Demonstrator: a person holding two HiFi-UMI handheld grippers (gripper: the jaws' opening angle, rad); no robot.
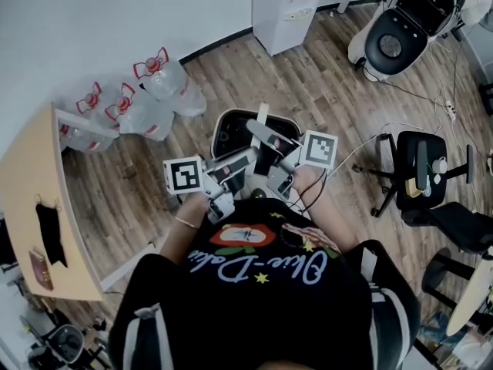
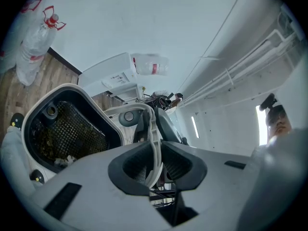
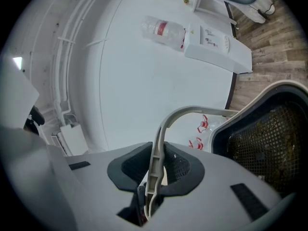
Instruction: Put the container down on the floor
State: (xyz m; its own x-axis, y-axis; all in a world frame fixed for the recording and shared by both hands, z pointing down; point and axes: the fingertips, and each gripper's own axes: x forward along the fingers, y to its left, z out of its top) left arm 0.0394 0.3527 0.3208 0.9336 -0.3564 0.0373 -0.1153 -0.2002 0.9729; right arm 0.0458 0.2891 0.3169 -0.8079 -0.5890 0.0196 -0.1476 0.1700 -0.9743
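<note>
Container (image 2: 82,124): white rim, black mesh lining. Floor (image 1: 308,91): brown wood planks. Bags (image 1: 146,114): clear, red ties. Shirt (image 1: 262,307): black.

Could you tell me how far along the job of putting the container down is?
Done: the left gripper and the right gripper are each shut on the handle. In hand: the container seems to hang above the floor. Left: lowering it onto the floor and letting go.
</note>
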